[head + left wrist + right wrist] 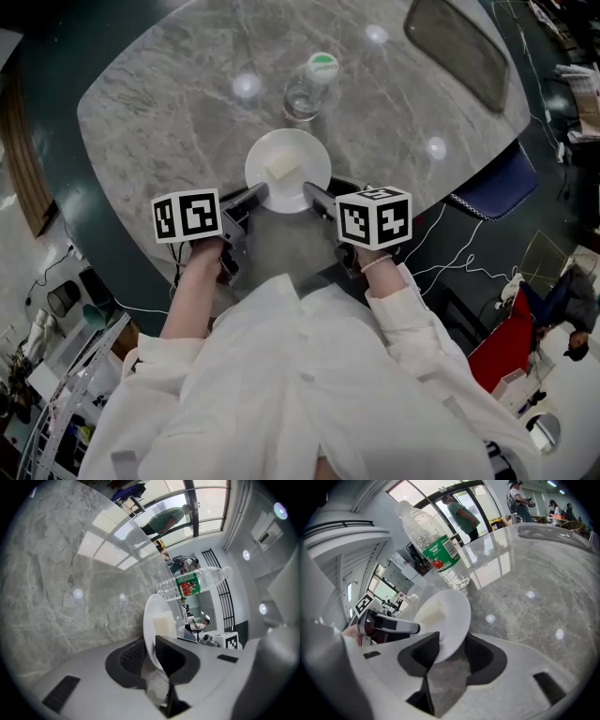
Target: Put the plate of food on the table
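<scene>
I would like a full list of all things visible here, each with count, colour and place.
table: 1, grey marble, centre.
plate: 1, white, table's near edge, between the grippers.
food block: 1, pale, on plate.
bottle: 1, clear, green cap, behind plate.
chair: 1, dark blue, right of table.
cables: several, white, floor at right.
left gripper: 1, grey, jaws on plate's left rim.
right gripper: 1, grey, jaws apart around plate's right rim.
sleeves: 2, white, bottom.
</scene>
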`<state>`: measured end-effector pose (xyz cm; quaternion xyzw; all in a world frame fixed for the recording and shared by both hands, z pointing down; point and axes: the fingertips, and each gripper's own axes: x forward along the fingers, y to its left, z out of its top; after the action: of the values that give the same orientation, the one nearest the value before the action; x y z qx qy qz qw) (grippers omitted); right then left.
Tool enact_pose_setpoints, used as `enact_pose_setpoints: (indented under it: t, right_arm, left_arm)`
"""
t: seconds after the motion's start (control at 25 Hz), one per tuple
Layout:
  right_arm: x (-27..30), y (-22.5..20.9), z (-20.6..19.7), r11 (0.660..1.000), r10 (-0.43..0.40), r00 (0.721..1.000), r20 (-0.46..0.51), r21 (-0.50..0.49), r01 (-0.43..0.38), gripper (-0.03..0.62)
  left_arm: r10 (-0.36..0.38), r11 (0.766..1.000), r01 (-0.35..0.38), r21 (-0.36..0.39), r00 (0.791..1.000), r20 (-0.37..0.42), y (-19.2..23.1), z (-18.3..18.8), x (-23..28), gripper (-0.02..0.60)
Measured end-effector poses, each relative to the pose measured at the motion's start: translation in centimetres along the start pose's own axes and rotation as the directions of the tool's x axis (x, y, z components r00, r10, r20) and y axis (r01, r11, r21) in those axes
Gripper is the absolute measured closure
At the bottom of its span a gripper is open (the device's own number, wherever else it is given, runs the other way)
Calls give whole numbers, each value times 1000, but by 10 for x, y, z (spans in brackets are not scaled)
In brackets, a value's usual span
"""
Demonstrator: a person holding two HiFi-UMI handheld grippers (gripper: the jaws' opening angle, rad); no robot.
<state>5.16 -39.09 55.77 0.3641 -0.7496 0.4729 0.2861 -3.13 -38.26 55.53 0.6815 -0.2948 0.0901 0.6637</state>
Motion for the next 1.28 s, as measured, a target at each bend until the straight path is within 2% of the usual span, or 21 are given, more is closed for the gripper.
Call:
enact_pose_setpoints:
  t: [0.24, 0.56, 0.96, 1.04, 1.12, 1.28]
  right_arm:
    - [-1, -3, -1, 997, -39, 999, -20, -68, 38, 442]
    - [-3, -8, -2, 991, -68, 997, -24, -113, 65, 427]
    - [-3, -11, -4, 991, -89, 995, -51, -104, 83, 419]
    - [-4, -14, -3, 989, -117, 993, -33, -95, 113, 422]
    - [-7, -17, -2, 987, -139, 990, -12, -86, 138, 452]
    - [-6, -17, -3, 982, -149, 989, -24, -119, 145, 453]
  left_arm:
    - [10, 1000, -10, 21, 999, -35, 1, -3, 3, 528]
    - [-7, 999, 8, 39, 999, -39, -2, -4, 5, 527]
    - [-34, 999, 34, 15, 999, -20, -1, -5, 5, 528]
    - [-20, 1000, 20, 18, 1000, -7, 2, -3, 1, 529]
    - [2, 1000, -2, 26, 1000, 10, 6, 1, -5, 538]
    - [11, 1000, -12, 24, 1000, 16, 8, 4, -7, 538]
